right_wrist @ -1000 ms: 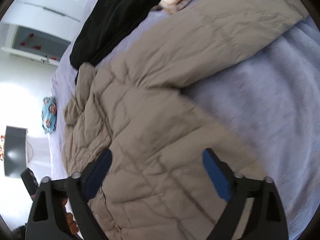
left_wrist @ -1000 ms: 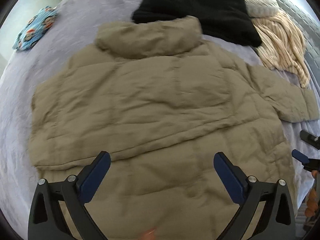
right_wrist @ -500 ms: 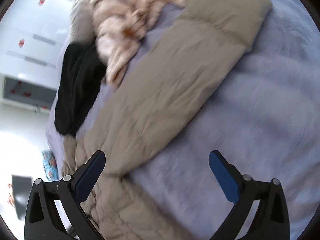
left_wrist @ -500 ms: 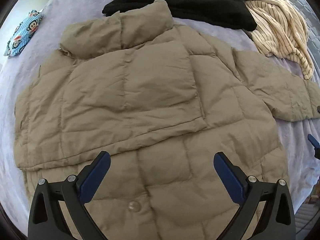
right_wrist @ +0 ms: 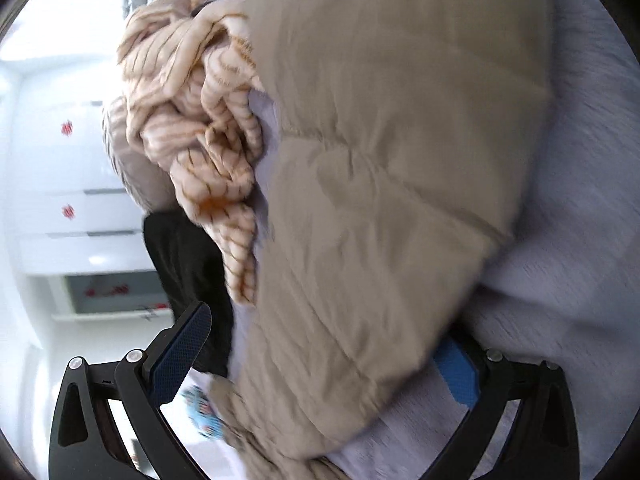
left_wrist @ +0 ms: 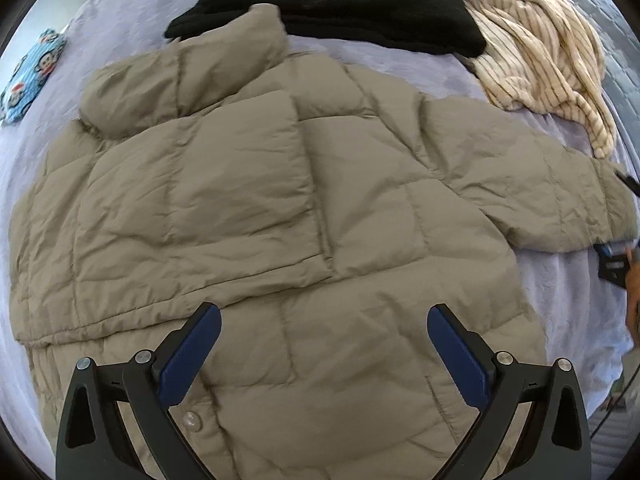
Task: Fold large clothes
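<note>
A: Where is the puffer jacket (left_wrist: 280, 216)?

B: Spread flat on the lavender bedspread (left_wrist: 132, 20), ahead of and beneath the left tongs (left_wrist: 324, 344). One sleeve is already folded across the chest, I'd say to square the body off. The other sleeve (left_wrist: 552, 200) is stretched out to the right of those tongs.

A: And the tongs themselves?

B: The left pair is spread wide and holds nothing; it hangs over the lower front, near a snap button (left_wrist: 191, 420). The right tongs (right_wrist: 324, 344) are also wide, with the outstretched sleeve (right_wrist: 380, 200) lying between the fingers. It looks like a setup for gripping that sleeve and folding it inward, though nothing is pinched yet.

A: What else is close by?

B: Beyond the collar, far ahead of the left tongs, lies a black knit garment (left_wrist: 340, 0); to its right, a cream striped fleece (left_wrist: 548, 48). Far off to the left sits a blue monkey-print cloth (left_wrist: 30, 72).

A: Anything unclear?

B: Plenty. The jacket's hem runs out of the picture under the left tongs. In the right wrist view the sleeve covers most of the right-hand finger (right_wrist: 456, 372), everything is motion-blurred, and I can't tell whether the fabric touches the pads. At the right edge of the left view, only a sliver of the other tool and a hand (left_wrist: 631, 280) shows.
</note>
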A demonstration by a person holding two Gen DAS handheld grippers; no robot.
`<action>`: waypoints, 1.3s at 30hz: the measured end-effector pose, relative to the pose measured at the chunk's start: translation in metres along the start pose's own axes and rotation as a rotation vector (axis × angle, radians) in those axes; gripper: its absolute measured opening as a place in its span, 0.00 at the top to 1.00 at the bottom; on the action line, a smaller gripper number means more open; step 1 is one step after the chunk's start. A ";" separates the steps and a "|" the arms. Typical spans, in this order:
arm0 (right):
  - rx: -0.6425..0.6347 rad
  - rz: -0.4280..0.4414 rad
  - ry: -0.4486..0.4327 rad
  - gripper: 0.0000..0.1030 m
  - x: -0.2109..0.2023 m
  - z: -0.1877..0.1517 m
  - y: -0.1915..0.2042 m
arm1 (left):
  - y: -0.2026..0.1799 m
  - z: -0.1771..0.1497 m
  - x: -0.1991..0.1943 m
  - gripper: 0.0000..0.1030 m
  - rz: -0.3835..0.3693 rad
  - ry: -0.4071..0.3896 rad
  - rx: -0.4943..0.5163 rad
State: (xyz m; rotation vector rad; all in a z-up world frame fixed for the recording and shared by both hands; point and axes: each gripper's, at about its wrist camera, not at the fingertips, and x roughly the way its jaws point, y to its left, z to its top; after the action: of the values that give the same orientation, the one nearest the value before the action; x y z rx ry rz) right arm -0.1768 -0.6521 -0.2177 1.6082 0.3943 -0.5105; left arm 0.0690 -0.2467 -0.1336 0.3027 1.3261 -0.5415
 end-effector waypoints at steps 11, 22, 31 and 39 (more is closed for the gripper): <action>0.010 0.153 0.084 0.91 0.013 -0.014 0.034 | 0.029 0.000 -0.004 0.00 -0.029 0.003 -0.082; -0.744 0.073 0.178 0.90 0.058 -0.174 0.224 | 0.117 0.007 -0.043 0.00 0.050 -0.151 -0.199; -1.215 -0.011 0.405 0.90 0.145 -0.381 0.254 | 0.207 -0.015 -0.052 0.00 0.133 -0.204 -0.336; -1.104 -0.232 0.588 0.88 0.220 -0.419 0.172 | 0.245 -0.035 -0.042 0.00 0.133 -0.201 -0.414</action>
State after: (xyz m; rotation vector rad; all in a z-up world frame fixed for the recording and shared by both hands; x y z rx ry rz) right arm 0.1390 -0.2631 -0.1671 0.5934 1.0873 0.0700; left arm 0.1649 -0.0148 -0.1238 -0.0064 1.1805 -0.1720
